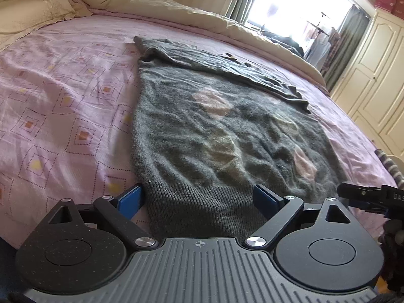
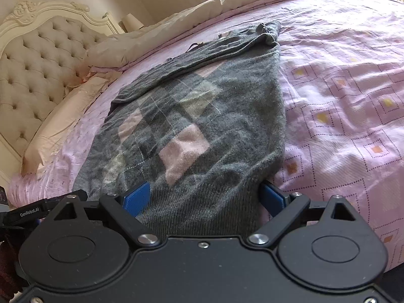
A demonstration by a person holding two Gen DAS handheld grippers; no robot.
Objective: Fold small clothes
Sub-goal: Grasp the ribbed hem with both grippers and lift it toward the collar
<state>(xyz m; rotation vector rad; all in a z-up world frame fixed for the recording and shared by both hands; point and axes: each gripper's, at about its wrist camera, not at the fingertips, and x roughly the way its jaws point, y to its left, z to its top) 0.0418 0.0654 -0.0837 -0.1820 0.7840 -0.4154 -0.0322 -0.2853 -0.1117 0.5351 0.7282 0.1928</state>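
A grey knit sweater (image 1: 214, 131) with pink and beige diamond patches lies flat on the bed, sleeves folded across its far end. It also shows in the right wrist view (image 2: 202, 126). My left gripper (image 1: 199, 199) is open, its blue pads on either side of the ribbed hem at the sweater's left corner. My right gripper (image 2: 205, 199) is open too, its pads straddling the ribbed hem at the right corner. The right gripper's tip (image 1: 363, 197) shows at the right edge of the left wrist view. The left gripper's body (image 2: 38, 209) shows at the left of the right wrist view.
The bed has a pink patterned sheet (image 1: 63, 106). A cream duvet (image 1: 176, 7) is bunched along the far side. A tufted headboard (image 2: 38, 58) and pillow (image 2: 63, 116) stand at one end. White wardrobes (image 1: 373, 75) and a bright window (image 1: 298, 7) are beyond the bed.
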